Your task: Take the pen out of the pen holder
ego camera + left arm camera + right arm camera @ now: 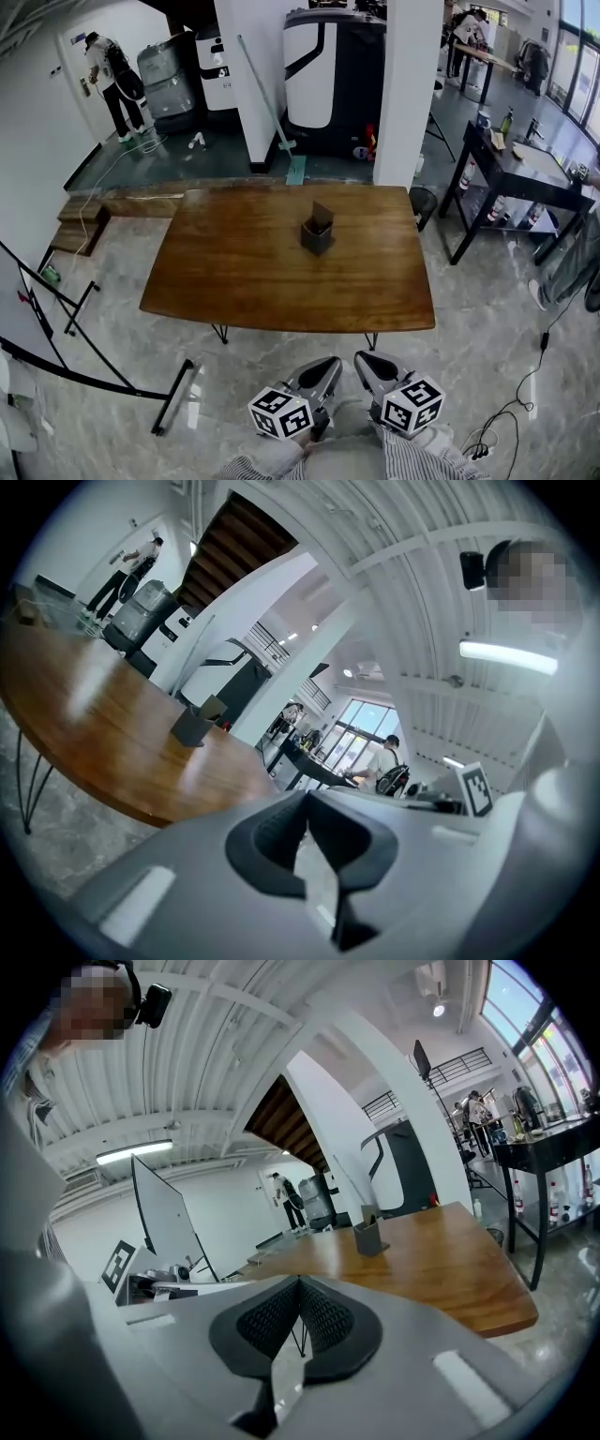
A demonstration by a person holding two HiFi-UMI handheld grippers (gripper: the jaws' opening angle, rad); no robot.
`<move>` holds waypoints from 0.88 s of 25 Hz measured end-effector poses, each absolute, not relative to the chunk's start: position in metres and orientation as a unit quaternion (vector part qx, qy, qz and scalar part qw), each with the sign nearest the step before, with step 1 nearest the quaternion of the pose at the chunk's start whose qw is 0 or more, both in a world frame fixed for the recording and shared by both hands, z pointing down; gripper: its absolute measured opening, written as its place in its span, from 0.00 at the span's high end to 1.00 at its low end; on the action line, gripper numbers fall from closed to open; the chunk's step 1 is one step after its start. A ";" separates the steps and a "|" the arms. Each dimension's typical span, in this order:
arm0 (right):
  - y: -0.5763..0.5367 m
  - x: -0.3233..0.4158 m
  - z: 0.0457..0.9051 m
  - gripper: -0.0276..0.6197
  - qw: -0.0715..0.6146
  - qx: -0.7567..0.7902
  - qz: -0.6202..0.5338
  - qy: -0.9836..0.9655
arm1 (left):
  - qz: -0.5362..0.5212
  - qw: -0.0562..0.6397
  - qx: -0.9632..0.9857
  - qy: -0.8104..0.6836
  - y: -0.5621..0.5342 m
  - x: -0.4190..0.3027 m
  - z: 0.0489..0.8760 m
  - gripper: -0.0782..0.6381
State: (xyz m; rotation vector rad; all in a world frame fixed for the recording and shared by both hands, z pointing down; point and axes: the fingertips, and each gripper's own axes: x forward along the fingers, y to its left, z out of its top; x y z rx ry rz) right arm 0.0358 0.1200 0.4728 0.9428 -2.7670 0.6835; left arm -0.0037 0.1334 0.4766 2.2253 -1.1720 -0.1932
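The left gripper (328, 367) hung short of the worktop (216, 272), its fingers pressed together and empty. The pen holder (317, 236) stood mid-worktop, well apart from both grippers. Any pen inside was too small to make out. The right gripper (366, 362) also had its fingers closed on nothing.

what stands inside the pen holder (317, 236) — too small to tell.

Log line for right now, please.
stage: nothing grasped yet | left hand-held gripper: shut, empty | right hand-held gripper: shut, empty | pen holder: upright, middle of table, ahead of both
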 end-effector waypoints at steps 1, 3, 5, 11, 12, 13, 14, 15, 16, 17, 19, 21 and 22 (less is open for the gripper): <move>0.112 0.032 0.473 0.96 0.070 0.311 0.227 -0.920 | -0.074 0.304 0.839 -0.445 0.124 -0.007 0.477 0.88; 0.093 0.025 0.473 0.96 0.070 0.305 0.227 -0.922 | -0.076 0.304 0.837 -0.449 0.106 -0.014 0.477 0.88; 0.072 0.018 0.471 0.96 0.069 0.297 0.225 -0.925 | -0.079 0.306 0.835 -0.451 0.086 -0.019 0.478 0.88; 0.001 0.003 0.469 0.96 0.067 0.280 0.222 -0.932 | -0.085 0.314 0.824 -0.463 0.020 -0.034 0.483 0.88; -0.010 0.000 0.468 0.96 0.067 0.276 0.221 -0.933 | -0.085 0.315 0.823 -0.465 0.009 -0.036 0.484 0.88; -0.022 -0.002 0.466 0.96 0.066 0.274 0.218 -0.934 | -0.085 0.314 0.822 -0.467 -0.002 -0.037 0.483 0.88; -0.033 -0.003 0.464 0.96 0.066 0.272 0.217 -0.935 | -0.086 0.314 0.821 -0.469 -0.014 -0.038 0.483 0.88; -0.044 -0.003 0.463 0.96 0.065 0.271 0.216 -0.936 | -0.087 0.312 0.821 -0.471 -0.024 -0.038 0.481 0.88; -0.054 -0.003 0.462 0.96 0.065 0.268 0.215 -0.937 | -0.088 0.310 0.820 -0.472 -0.035 -0.038 0.480 0.88; -0.063 -0.004 0.461 0.96 0.066 0.266 0.215 -0.938 | -0.089 0.308 0.820 -0.474 -0.045 -0.038 0.479 0.88; -0.082 -0.005 0.461 0.96 0.067 0.260 0.213 -0.939 | -0.092 0.303 0.818 -0.480 -0.064 -0.041 0.476 0.88; -0.099 -0.006 0.461 0.96 0.068 0.256 0.211 -0.941 | -0.097 0.300 0.815 -0.486 -0.082 -0.044 0.475 0.88; -0.106 -0.007 0.461 0.96 0.068 0.254 0.210 -0.942 | -0.100 0.300 0.813 -0.489 -0.088 -0.045 0.476 0.88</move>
